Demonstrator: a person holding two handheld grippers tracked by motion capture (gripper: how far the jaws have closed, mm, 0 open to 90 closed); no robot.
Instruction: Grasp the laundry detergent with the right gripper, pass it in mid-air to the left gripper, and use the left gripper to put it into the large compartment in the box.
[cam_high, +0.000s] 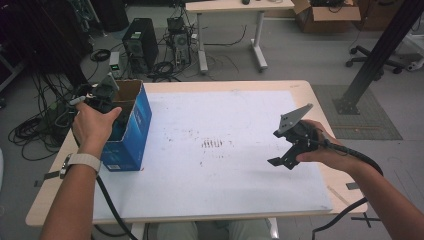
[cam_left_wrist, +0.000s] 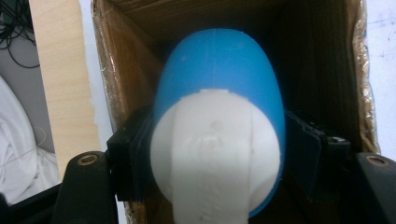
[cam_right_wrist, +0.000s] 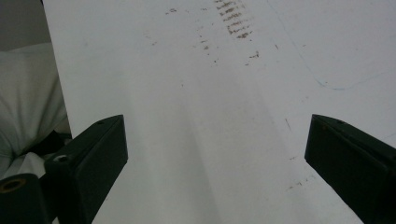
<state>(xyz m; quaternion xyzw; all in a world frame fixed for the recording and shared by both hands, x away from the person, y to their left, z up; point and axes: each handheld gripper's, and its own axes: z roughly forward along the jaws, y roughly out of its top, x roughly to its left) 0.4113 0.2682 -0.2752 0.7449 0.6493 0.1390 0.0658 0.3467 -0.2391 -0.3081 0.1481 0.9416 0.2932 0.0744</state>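
while my left gripper (cam_left_wrist: 217, 154) loosens around the blue-and-white object (cam_left_wrist: 219, 116) inside the cardboard box (cam_high: 131, 125), i widen fully before lifting, right gripper (cam_right_wrist: 215, 154) idle and open.

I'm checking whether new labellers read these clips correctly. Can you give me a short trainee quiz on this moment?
1. True or false: the right gripper is shut on a pen.
2. What sits between the jaws of the left gripper? A) a blue and white rounded thing; B) a cable; C) nothing.
3. What is the left gripper pointing into?

Key
1. False: its jaws stand wide apart over the white sheet, with nothing between them.
2. A.
3. The open blue box at the left edge of the table.
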